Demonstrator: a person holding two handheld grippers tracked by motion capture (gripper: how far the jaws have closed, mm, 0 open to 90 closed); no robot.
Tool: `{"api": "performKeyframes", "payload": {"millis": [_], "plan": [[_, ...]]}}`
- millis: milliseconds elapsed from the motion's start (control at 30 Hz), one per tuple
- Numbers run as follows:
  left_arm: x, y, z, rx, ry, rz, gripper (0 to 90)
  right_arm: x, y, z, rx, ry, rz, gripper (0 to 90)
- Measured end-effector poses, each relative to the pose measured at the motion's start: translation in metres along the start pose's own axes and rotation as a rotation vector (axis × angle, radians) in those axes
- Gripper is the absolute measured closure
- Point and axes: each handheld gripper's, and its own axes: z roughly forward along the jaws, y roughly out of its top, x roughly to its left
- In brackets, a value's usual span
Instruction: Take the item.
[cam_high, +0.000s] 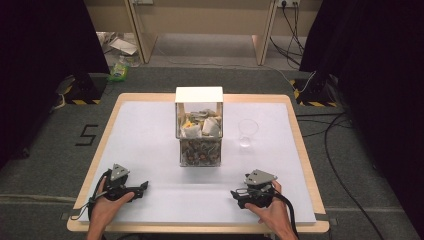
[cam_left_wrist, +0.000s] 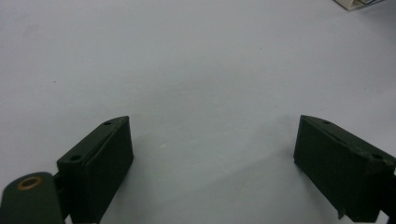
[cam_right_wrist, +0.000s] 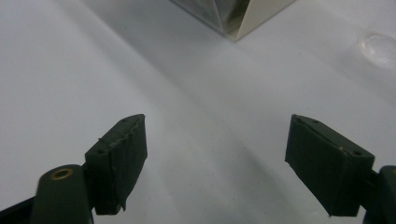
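We are at the outset here, with both tools parked on the white sheet of the bench (cam_high: 150, 125) near its front edge and nothing yet taken up. The left hand-held gripper (cam_high: 142, 187) rests at the near left corner, and its own view shows the two black jaws standing wide apart with bare white surface between them. The right hand-held gripper (cam_high: 234, 194) rests at the near right, and its view shows the same: jaws well apart, holding nothing. The things nearest to them are the clear-walled box (cam_high: 199, 127), which stands at the middle of the bench with a white top and what look like packets and small mixed items inside, and the clear plastic cup (cam_high: 248, 132), which stands upright just to the right of the box and apart from it. Both lie well ahead of the two tools; the cup sits roughly in line with the right hand-held gripper, farther up the bench, while the box lies ahead and between the two. In the right gripper view a lower corner of the box (cam_right_wrist: 233, 18) shows at the top. We judge that the step in hand is the first reach, and the next move calls for bringing a tool forward toward the box or the cup with its jaws kept spread, then closing gently, since the cup looks light and easily tipped.
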Motion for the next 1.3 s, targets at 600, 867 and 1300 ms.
{"api": "performKeyframes", "payload": {"millis": [600, 867, 1300], "plan": [[0.000, 0.000, 0.000, -0.002, 0.002, -0.001, 10.8, -0.004, 0.042, -0.034, -0.187, 0.036, 0.011, 36.9], [0.000, 0.000, 0.000, -0.001, 0.003, 0.000, 10.8, -0.005, 0.063, -0.049, -0.275, 0.054, -0.008, 42.8], [0.000, 0.000, 0.000, -0.001, 0.003, 0.000, 10.8, -0.005, 0.091, -0.067, -0.365, 0.059, -0.041, 48.7]]}}
